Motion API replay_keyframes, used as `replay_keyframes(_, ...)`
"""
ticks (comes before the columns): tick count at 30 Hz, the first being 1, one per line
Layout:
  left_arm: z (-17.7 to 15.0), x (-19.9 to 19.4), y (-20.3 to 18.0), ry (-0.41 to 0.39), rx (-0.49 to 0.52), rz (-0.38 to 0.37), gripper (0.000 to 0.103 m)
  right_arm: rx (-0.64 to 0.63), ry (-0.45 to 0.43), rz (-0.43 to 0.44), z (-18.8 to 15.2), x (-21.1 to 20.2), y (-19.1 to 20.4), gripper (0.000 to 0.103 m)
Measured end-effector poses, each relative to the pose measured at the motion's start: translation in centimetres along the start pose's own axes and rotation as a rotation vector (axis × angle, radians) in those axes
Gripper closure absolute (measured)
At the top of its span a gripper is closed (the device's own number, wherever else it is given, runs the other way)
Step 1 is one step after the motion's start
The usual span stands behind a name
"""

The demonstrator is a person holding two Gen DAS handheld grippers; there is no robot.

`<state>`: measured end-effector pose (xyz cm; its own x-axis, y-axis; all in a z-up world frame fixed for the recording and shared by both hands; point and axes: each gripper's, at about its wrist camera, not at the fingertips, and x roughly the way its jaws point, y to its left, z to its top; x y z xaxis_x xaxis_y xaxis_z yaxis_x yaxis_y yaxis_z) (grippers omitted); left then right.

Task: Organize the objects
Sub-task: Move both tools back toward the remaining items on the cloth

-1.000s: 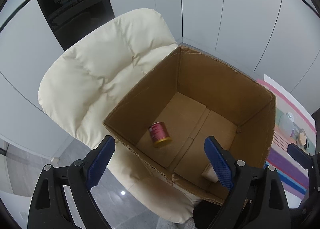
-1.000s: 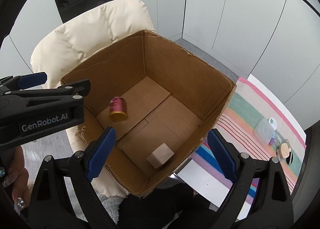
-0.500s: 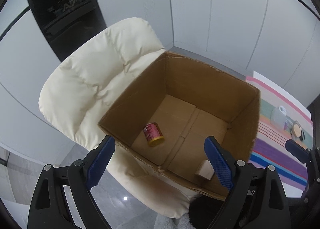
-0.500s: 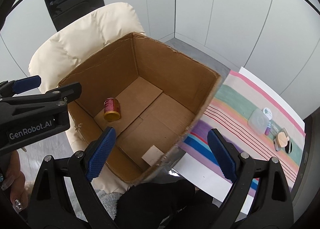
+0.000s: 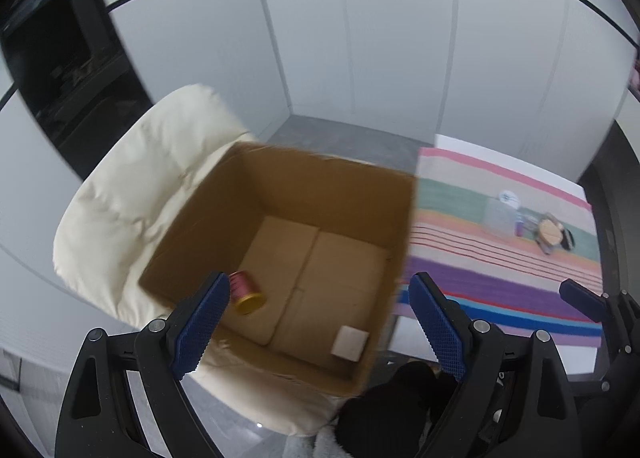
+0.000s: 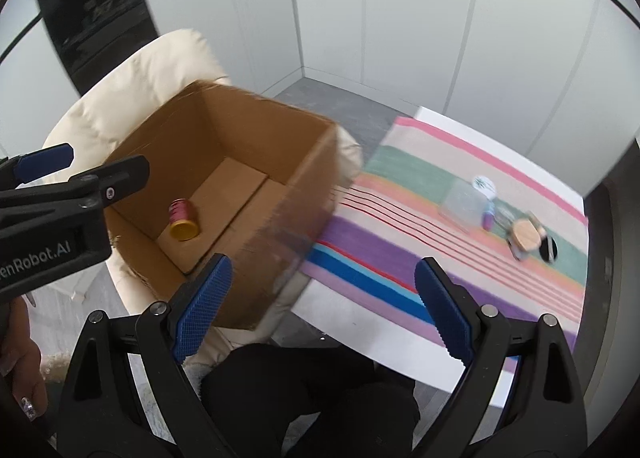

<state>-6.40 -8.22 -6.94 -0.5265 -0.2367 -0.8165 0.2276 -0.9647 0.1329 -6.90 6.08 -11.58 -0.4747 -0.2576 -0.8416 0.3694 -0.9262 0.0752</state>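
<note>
An open cardboard box (image 5: 208, 225) (image 6: 308, 185) rests on a cream padded chair (image 5: 132, 193) (image 6: 132, 89). Inside it lie a red can with a gold end (image 5: 247, 294) (image 6: 182, 219) and a pale wooden block (image 5: 349, 342). On the striped cloth (image 5: 500, 286) (image 6: 400, 217) to the right sit a clear plastic container (image 5: 498, 213) (image 6: 464, 203), a small purple item (image 6: 489, 217) and a round wooden piece (image 5: 551, 232) (image 6: 526, 238). My left gripper (image 5: 320, 322) is open above the box's near side. My right gripper (image 6: 322, 302) is open over the box's right wall and the cloth's edge. Both hold nothing.
The striped cloth covers a white table (image 6: 360, 318) right of the chair. White wall panels (image 5: 360, 37) stand behind, a dark cabinet (image 5: 60, 69) at the left. Grey floor (image 6: 340, 105) shows between chair and wall. A person's dark-clothed legs (image 6: 300, 398) are below, a hand (image 6: 20, 370) at left.
Both grippers have swung to the right, away from over the box. The box and chair slid left in both views and the striped cloth with its items has come further into view. Jaws unchanged.
</note>
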Motion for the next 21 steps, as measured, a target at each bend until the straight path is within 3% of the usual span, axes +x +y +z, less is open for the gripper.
replay_keyframes(13, -0.2, -0.7, -12.5, -0.012, 0.192, -0.125, 0.011, 0.221, 0.034, -0.113, -4.6, -1.5, -12.2, 0.009)
replay_keyframes(21, 0.2, -0.3, -18.1, -0.011, 0.257, -0.211, 0.011, 0.308, 0.056, -0.188, -7.0, -2.4, -18.0, 0.009)
